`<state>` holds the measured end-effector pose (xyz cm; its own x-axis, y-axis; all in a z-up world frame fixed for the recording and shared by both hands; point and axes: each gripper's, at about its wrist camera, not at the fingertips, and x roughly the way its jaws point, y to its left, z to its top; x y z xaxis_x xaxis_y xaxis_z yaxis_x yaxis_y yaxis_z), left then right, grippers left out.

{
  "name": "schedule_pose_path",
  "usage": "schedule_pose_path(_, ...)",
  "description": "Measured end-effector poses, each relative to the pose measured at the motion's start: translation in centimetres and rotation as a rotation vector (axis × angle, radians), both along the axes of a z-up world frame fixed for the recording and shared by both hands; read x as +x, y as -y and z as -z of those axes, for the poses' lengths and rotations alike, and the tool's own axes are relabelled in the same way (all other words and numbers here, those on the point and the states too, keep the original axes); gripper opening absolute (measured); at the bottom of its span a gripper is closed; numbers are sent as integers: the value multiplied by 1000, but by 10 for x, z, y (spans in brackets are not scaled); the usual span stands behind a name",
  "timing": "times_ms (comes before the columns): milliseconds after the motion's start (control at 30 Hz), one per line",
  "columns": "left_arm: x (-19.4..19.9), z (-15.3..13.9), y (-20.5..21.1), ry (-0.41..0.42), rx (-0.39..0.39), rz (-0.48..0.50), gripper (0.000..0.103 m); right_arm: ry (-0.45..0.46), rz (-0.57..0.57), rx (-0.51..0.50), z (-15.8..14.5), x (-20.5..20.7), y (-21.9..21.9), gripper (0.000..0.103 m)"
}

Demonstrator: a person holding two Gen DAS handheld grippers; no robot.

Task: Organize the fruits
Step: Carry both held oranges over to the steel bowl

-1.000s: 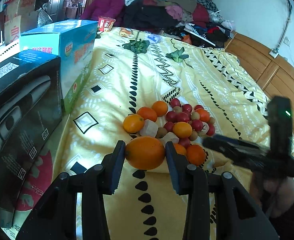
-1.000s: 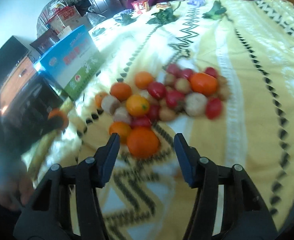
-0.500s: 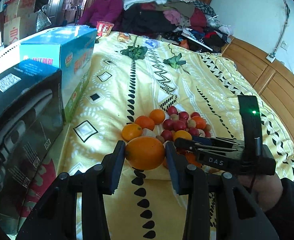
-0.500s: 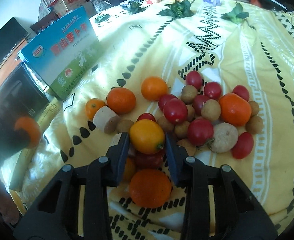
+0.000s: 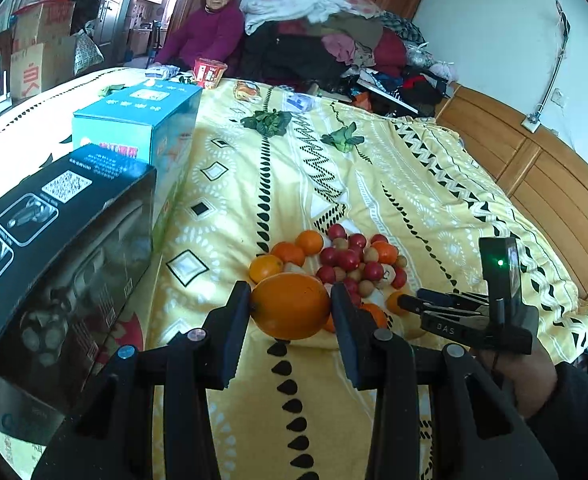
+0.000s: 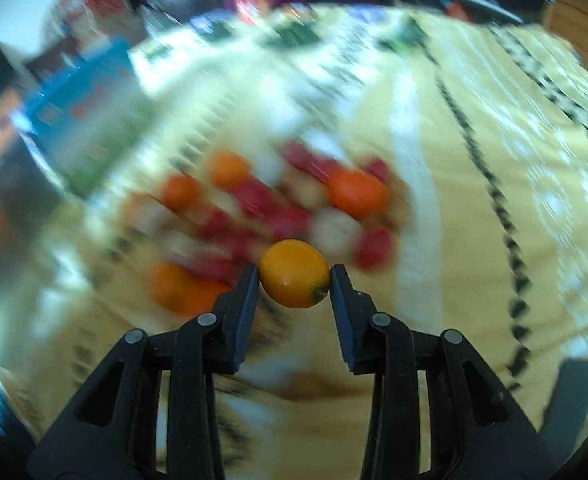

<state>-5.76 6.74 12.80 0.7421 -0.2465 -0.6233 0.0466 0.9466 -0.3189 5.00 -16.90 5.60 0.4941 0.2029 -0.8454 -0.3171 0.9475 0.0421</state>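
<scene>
A pile of fruit (image 5: 346, 264) lies on the yellow patterned bedspread (image 5: 394, 184): oranges, red round fruits and small brown ones. My left gripper (image 5: 291, 306) is shut on a large orange (image 5: 290, 305), held above the near edge of the pile. My right gripper (image 6: 295, 274) is shut on a smaller yellow-orange fruit (image 6: 295, 273), lifted above the blurred pile (image 6: 278, 208). The right gripper also shows in the left wrist view (image 5: 406, 303), right of the pile.
A black box (image 5: 50, 264) and a blue box (image 5: 142, 124) stand along the left edge of the bed. Green leaves (image 5: 268, 122) lie farther back. A person (image 5: 214, 28) sits beyond the bed beside a clothes heap (image 5: 334, 40). A wooden bed frame (image 5: 554, 176) runs on the right.
My right gripper came down into the pile, shut on the yellow-orange fruit and lifted it, moving fast. My left gripper kept holding its orange and pulled back a little.
</scene>
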Motion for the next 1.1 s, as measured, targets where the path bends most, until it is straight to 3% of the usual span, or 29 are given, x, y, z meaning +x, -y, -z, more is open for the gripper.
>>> schedule_pose_path(67,0,2,2,-4,-3,8,42,38,7,20,-9,-11,8,53)
schedule_pose_path(133,1,4,5,-9,-6,14,42,84,-13,75,-22,-25,8,56)
schedule_pose_path(233,8,9,10,-24,-9,30,42,54,-140,204,-24,-36,-12,56)
schedule_pose_path(333,12,11,13,-34,-12,37,42,28,-211,149,-5,-31,-37,55)
schedule_pose_path(533,15,11,12,-36,-16,35,42,-105,-164,253,32,0,-27,54)
schedule_pose_path(600,16,8,11,-32,-17,29,42,-93,-166,280,28,-1,-24,41)
schedule_pose_path(733,9,-8,3,4,-22,9,42,-25,-155,268,0,-16,-24,41)
schedule_pose_path(900,-11,-52,-32,102,-16,-59,42,121,-173,248,-69,-30,-39,41)
schedule_pose_path(1100,-56,-114,-124,220,24,-258,42,235,-311,326,-153,-40,-116,41)
